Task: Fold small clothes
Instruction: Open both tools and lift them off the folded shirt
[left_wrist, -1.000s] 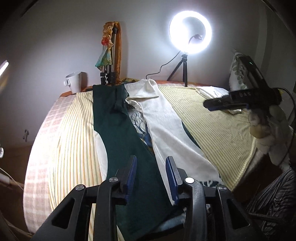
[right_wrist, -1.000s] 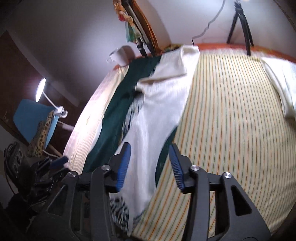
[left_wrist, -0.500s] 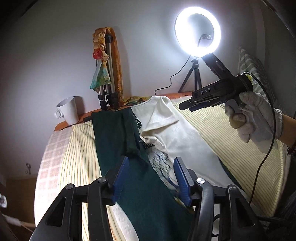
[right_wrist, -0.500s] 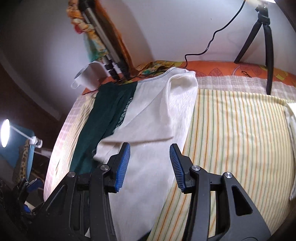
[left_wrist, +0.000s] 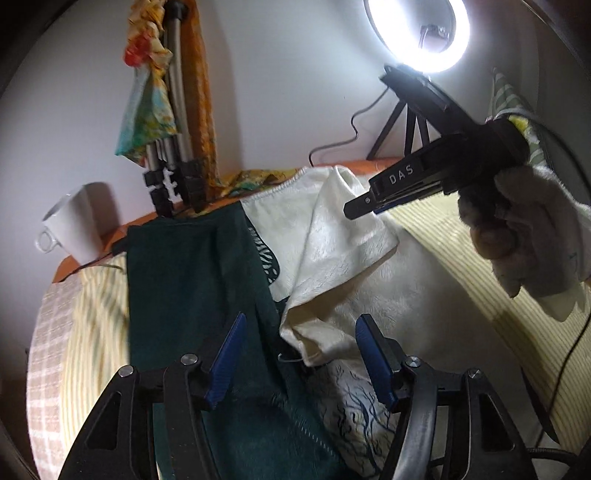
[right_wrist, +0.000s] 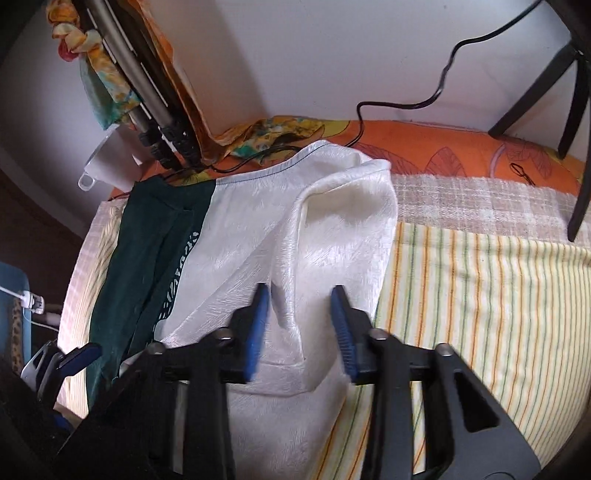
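Note:
A cream-white garment (left_wrist: 332, 251) (right_wrist: 295, 236) lies lengthwise on the striped bed, its folded sleeve on top. A dark green garment (left_wrist: 192, 288) (right_wrist: 147, 258) lies beside it on the left, with a patterned cloth (left_wrist: 354, 410) showing beneath. My left gripper (left_wrist: 299, 354) is open, low over the seam where the green cloth meets the white sleeve's tip. My right gripper (right_wrist: 301, 321) is open just above the white garment's sleeve; it also shows in the left wrist view (left_wrist: 360, 210), held in a gloved hand over the white cloth's far end.
A white mug (left_wrist: 74, 229) and a folded tripod with a colourful scarf (left_wrist: 170, 110) stand at the head of the bed. A ring light (left_wrist: 417, 33) on a small tripod with its cable stands at the back right. The striped bedsheet (right_wrist: 480, 295) spreads right.
Both grippers have moved forward along the garments toward the far end of the bed. The right gripper has dropped lower over the white sleeve. Both stay open.

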